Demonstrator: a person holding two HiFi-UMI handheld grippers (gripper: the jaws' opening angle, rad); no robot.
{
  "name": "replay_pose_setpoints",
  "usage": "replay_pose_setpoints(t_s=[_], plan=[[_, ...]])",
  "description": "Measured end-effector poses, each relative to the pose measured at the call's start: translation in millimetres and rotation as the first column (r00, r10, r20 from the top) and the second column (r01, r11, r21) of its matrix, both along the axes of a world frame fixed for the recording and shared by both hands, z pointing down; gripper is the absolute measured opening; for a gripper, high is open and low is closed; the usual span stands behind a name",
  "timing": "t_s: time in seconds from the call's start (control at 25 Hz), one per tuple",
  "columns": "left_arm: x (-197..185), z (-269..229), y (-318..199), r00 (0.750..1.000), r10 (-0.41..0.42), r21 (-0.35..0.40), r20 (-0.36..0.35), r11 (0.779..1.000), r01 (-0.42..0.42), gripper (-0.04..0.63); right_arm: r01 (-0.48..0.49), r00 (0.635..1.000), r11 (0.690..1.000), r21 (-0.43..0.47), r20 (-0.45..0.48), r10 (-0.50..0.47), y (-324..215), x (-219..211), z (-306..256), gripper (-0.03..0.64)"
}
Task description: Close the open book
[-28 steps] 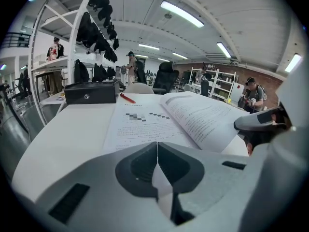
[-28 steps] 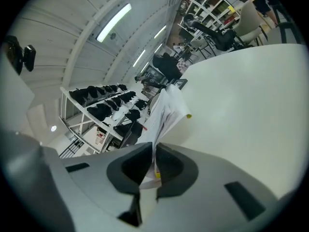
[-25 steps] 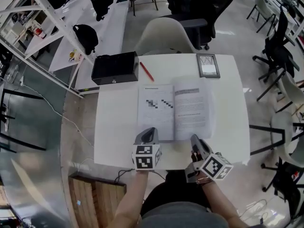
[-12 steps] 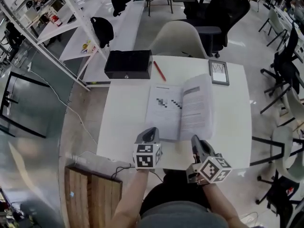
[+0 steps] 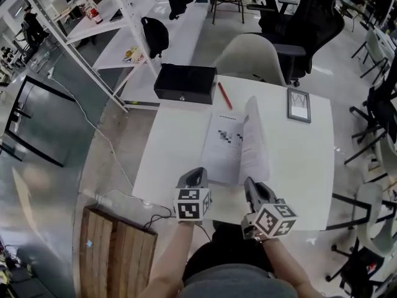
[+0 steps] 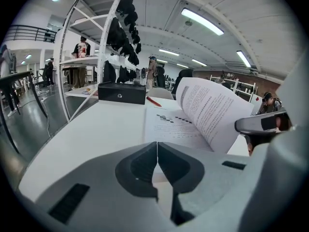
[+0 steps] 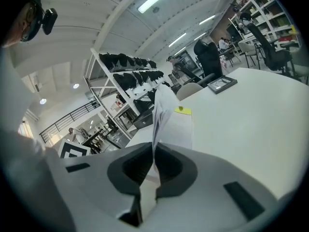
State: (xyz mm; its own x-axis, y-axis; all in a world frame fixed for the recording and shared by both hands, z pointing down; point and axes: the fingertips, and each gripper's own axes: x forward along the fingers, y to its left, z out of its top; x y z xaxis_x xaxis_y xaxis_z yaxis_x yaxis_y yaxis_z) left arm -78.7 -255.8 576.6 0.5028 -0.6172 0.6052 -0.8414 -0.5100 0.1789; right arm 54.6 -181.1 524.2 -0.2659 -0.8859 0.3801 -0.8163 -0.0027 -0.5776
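Where the bench carries it: the white bench (image 5: 298,166) holds the open book (image 5: 222,146) near its middle, the book's near edge just ahead of both grippers.
Spine: its long axis runs from the bench's near edge toward the far edge.
Right half: this leaf (image 5: 253,143) stands almost upright over the spine, tipped slightly toward the bench's right edge; the left page (image 5: 217,157) lies flat.
Right gripper: the right gripper (image 7: 154,148) is the nearer one, its fingers pinching the standing leaf's near edge.
Left gripper: the left gripper (image 6: 157,145) sits by the left page's near edge, fingers pressed together on nothing.
Coming move: probably carry the leaf over toward the bench's left edge.
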Motion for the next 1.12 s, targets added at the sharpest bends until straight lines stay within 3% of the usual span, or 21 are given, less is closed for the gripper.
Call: replay_pose_setpoints(t_s=[0.52, 1.12], plan=[[-38, -24, -2, 0.994, -0.093, 0.046, -0.058, 0.994, 0.096, 0.008, 0.143, 0.985, 0.987, -0.068, -0.092, -0.148, -18, -34, 18, 0.017], [-51, -30, -1, 0.989, -0.124, 0.058, -0.086, 0.990, 0.129, 0.008, 0.260, 0.921, 0.935, -0.241, -0.230, -0.316, -31, -61, 54, 0.023]])
